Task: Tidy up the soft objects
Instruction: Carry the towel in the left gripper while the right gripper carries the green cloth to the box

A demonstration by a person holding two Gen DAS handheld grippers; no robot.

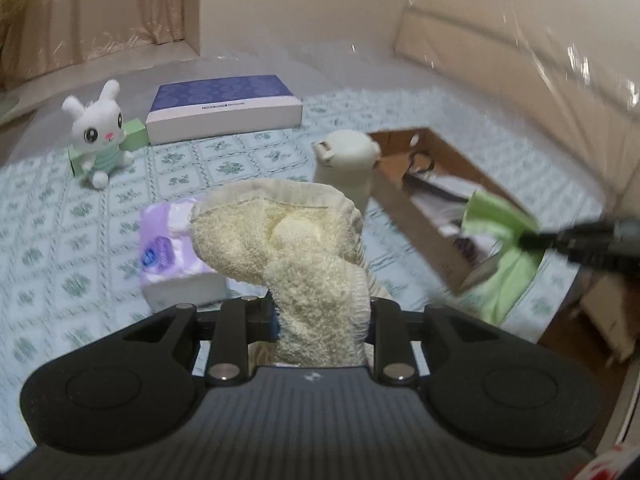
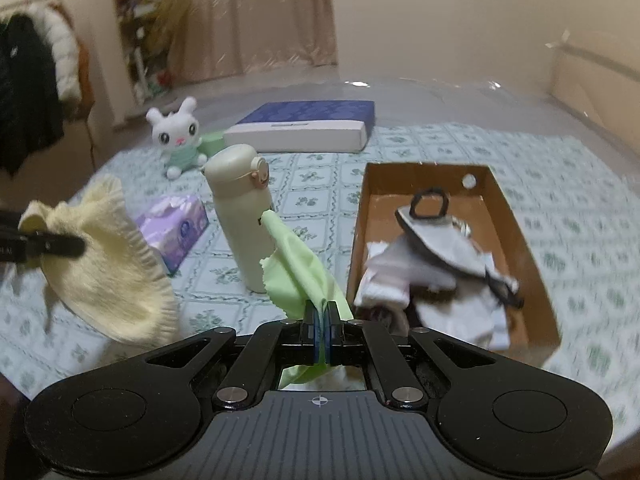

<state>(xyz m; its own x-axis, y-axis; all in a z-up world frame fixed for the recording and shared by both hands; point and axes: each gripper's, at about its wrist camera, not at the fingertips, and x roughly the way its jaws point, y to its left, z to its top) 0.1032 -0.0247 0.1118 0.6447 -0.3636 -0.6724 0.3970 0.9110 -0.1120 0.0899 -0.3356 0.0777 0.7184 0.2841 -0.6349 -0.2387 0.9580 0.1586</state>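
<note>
Gripping a yellow towel (image 1: 304, 248), the left gripper (image 1: 320, 312) hovers over the bed (image 1: 80, 208); the right gripper (image 2: 322, 320) pinches a green cloth (image 2: 300, 264) beside the box (image 2: 520, 216). No writing legible.

A cream-yellow terry towel (image 1: 304, 248), a lime-green cloth (image 2: 298, 264), a white plush rabbit (image 1: 98, 124) in mint stripes, a lilac tissue pack (image 1: 172, 256), a navy floral-patterned box (image 1: 224, 102), and a brown cardboard box (image 2: 516, 216) on the green-on-white floral bedspread (image 1: 72, 240).
</note>
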